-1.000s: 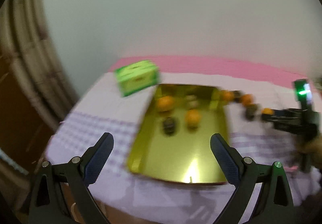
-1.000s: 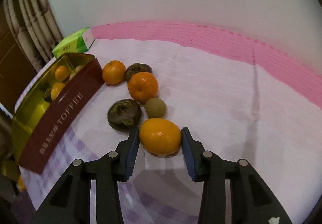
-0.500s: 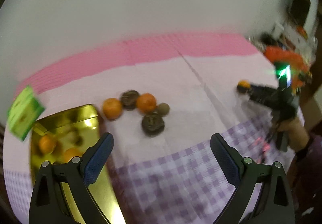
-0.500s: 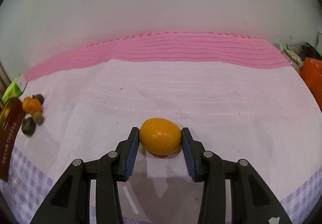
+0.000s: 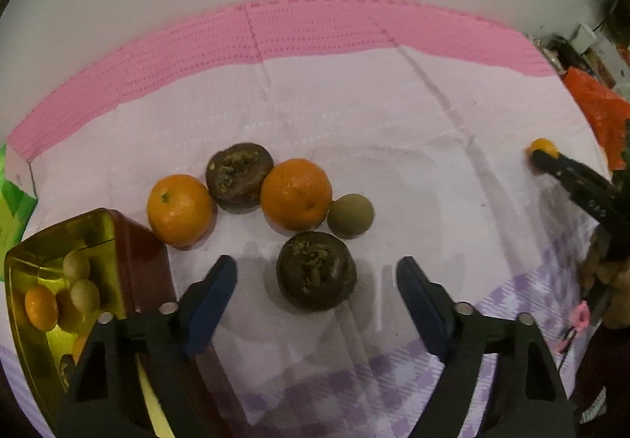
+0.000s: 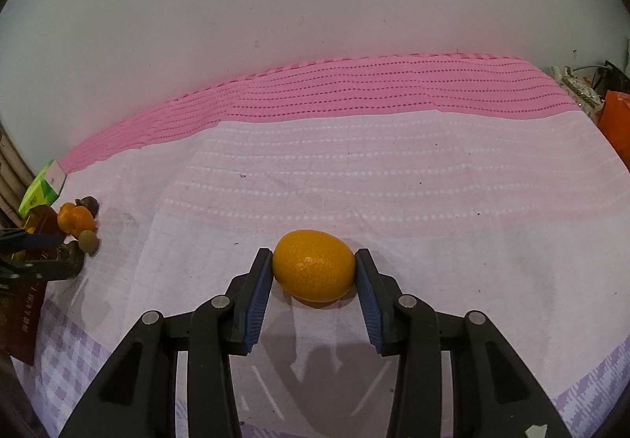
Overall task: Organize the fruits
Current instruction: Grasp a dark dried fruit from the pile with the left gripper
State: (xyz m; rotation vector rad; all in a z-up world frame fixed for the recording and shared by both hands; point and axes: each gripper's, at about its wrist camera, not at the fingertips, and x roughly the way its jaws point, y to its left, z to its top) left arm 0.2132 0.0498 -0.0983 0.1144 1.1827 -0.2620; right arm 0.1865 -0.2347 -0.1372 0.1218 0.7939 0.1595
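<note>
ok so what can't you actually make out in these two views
- Tin, left wrist view: cut off by the frame edge and the left gripper, so its fruit count is unknown.
- Orange underside, right wrist view: whether it touches the cloth is unclear.
- Tin lettering, right wrist view: too small.

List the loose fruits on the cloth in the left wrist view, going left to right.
Left orange, far dark fruit, right orange, small greenish-brown fruit, then the small orange fruit in the right gripper.
</note>
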